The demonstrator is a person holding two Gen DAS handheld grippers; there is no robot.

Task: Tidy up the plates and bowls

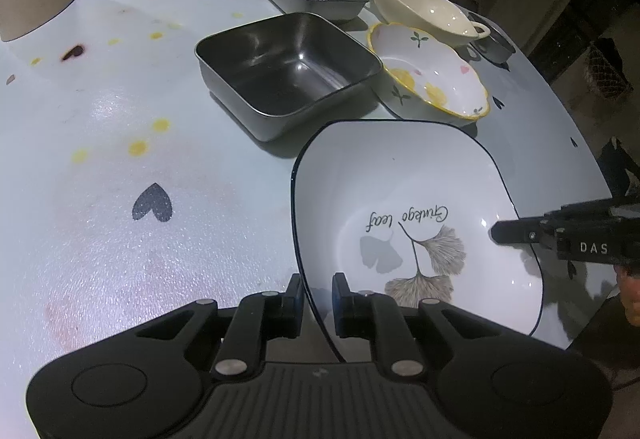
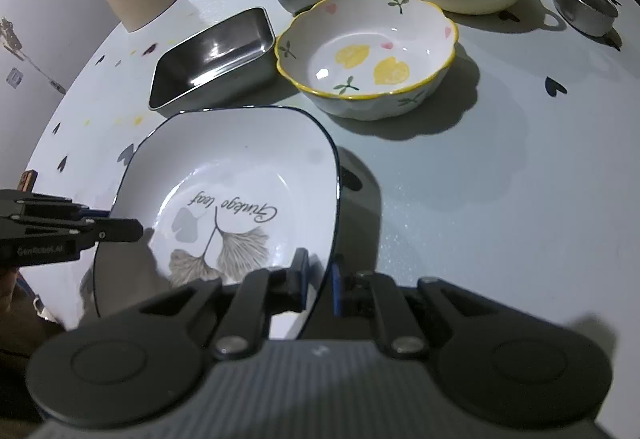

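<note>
both grippers, left gripper (image 1: pixel 318 303) and right gripper (image 2: pixel 320 285), are pinching the ginkgo plate (image 1: pixel 400 179) rim nearly closed, mid-carry; next it's probably needing a level, synced move to its spot.

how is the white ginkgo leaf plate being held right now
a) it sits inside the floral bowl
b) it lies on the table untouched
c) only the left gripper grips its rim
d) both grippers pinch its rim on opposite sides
d: the left gripper clamps one edge of the ginkgo leaf plate and the right gripper clamps the opposite edge, each with a finger on either side of the rim; the floral bowl sits apart behind it.
</note>
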